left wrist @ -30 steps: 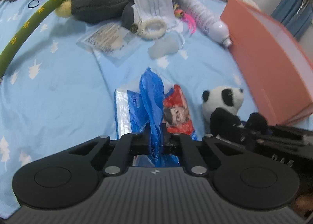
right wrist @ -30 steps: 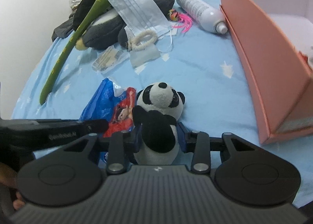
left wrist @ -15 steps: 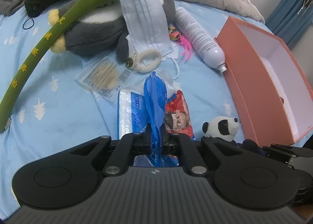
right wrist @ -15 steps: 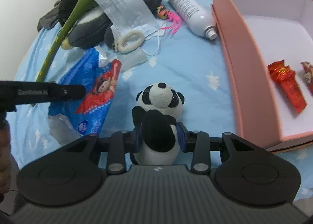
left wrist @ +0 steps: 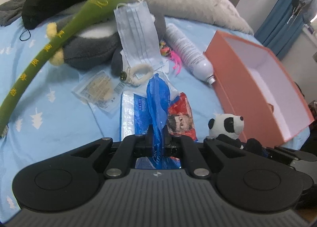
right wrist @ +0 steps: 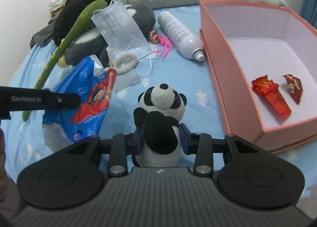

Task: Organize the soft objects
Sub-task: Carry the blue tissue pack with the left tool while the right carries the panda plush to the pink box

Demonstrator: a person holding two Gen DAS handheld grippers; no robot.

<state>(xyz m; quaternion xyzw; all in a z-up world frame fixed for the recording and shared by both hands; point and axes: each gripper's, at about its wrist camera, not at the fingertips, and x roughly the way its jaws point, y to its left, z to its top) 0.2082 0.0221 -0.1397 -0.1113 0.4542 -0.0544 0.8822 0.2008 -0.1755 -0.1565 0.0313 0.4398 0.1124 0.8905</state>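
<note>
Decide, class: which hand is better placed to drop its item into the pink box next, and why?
Right, probably. The right gripper holds the panda just beside the pink box. The left gripper, pinching the blue packet, sits farther from it, with the panda between.

I count one panda plush (right wrist: 161,106), one penguin plush (right wrist: 111,34), one face mask (right wrist: 120,28), one spray bottle (right wrist: 179,36), one pink box (right wrist: 221,80) and two red wrappers (right wrist: 271,96) inside it.

Left hand-held gripper (left wrist: 158,139) pinched nearly shut; right hand-held gripper (right wrist: 160,139) clamped partway; both angled downward.
</note>
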